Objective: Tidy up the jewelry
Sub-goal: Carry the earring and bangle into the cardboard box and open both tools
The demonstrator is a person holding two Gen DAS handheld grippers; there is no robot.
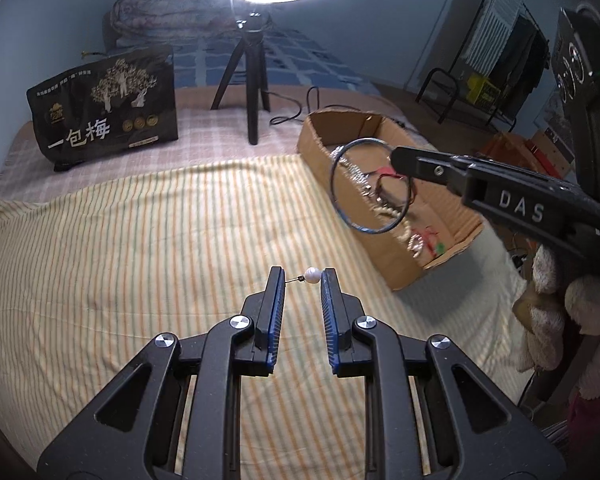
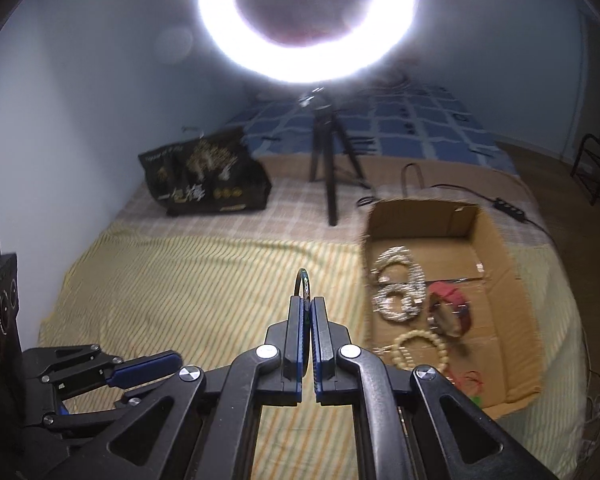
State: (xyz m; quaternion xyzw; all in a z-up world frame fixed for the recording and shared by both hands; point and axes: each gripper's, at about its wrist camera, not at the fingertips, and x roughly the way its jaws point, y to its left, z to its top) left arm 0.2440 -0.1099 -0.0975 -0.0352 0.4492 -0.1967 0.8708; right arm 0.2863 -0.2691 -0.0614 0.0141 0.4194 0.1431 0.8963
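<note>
While the bangle (image 1: 374,186) hangs pinched in the right gripper (image 2: 309,300) above the cardboard box (image 2: 496,280) w/ other jewelry, a pearl earring (image 1: 311,275) lies on the striped cloth (image 1: 140,240) btw the left gripper's (image 1: 302,280) parted fingers.

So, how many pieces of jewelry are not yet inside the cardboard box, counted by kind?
Thin dark bangle: 1, clamped in the right tongs
White pearl piece with a pin: 1, on the striped sheet between the tips of the open left tongs
Total: 2
</note>
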